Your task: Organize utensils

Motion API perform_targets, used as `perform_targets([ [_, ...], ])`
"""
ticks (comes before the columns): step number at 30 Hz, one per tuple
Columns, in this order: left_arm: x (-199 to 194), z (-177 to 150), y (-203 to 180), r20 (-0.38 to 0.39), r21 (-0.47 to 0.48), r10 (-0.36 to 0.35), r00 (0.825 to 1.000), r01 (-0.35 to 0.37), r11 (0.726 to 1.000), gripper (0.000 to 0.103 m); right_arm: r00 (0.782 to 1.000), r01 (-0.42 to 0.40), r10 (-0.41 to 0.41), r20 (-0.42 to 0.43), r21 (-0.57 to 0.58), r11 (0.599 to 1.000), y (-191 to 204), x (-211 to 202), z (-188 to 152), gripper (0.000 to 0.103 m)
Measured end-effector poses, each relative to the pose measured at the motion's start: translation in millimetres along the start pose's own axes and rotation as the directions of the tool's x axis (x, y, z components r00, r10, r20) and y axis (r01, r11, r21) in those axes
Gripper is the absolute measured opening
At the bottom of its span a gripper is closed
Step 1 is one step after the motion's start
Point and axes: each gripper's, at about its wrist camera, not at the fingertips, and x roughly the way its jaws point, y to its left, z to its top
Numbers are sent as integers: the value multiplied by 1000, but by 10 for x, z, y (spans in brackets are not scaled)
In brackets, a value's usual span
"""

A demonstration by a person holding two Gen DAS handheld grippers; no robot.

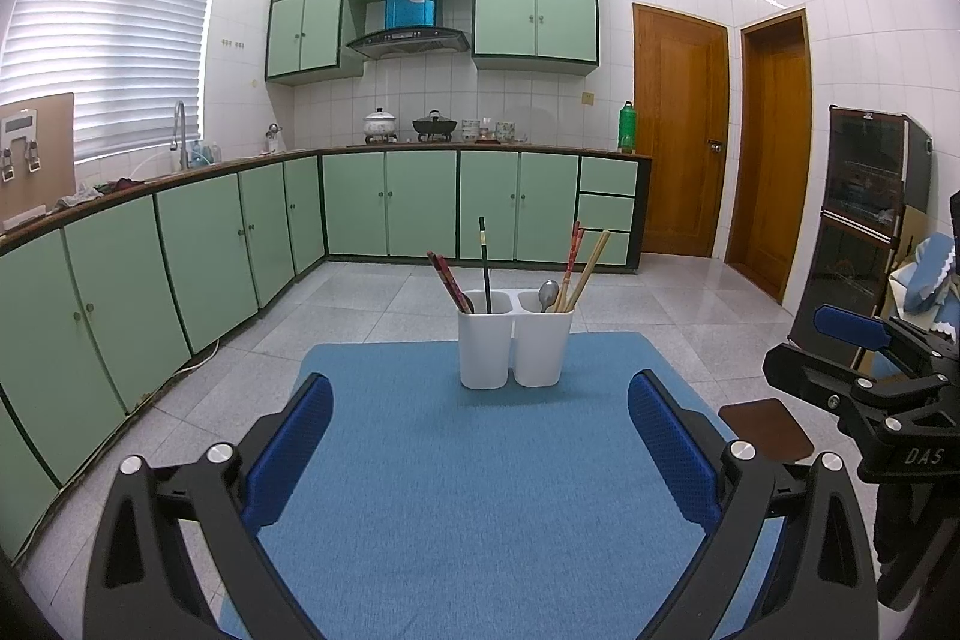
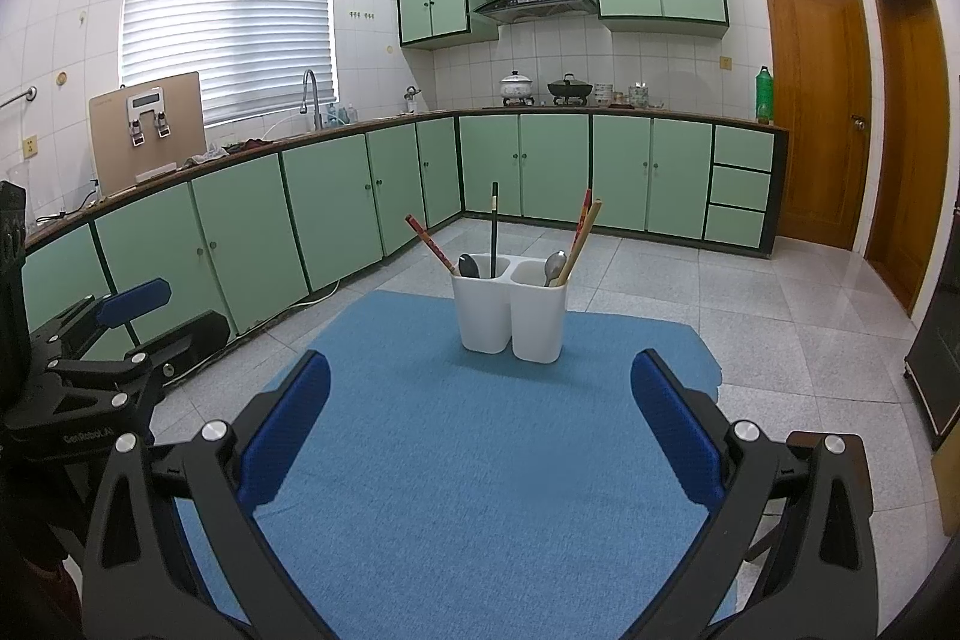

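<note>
A white two-compartment utensil holder point(image 1: 515, 346) point(image 2: 510, 311) stands near the far edge of a blue mat point(image 1: 456, 490) point(image 2: 468, 460). Its left cup holds red chopsticks point(image 2: 431, 244), a black chopstick point(image 2: 494, 229) and a dark spoon point(image 2: 468, 266). Its right cup holds a metal spoon point(image 2: 555, 267), red and tan chopsticks point(image 2: 583, 233). My left gripper point(image 1: 480, 400) is open over the mat, short of the holder, with nothing between its fingers. My right gripper point(image 2: 480, 382) is open the same way. Each gripper shows at the edge of the other's view.
Green kitchen cabinets point(image 2: 336, 214) run along the left and far walls under a counter with pots point(image 2: 516, 87) and a sink tap point(image 2: 310, 97). Wooden doors point(image 2: 810, 100) stand at the right. A dark glass-fronted cabinet point(image 1: 864, 220) stands at right. Tiled floor surrounds the mat.
</note>
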Motion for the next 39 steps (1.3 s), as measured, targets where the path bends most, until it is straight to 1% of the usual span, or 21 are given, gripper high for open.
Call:
perform_targets([
  [15,9,-20,12,-5,-2,-2,1000,2,1000,97,1000,0,0,-4,0,1000,-3,16,-21,97],
  [27,49,-17,40,-8,-12,-13,1000,13,1000,97,1000,3,-3,-14,4,1000,8,61,-139,97],
  [39,52,6,16,-15,-10,-8,1000,8,1000,97,1000,4,-4,-18,7,1000,-10,72,-138,97],
])
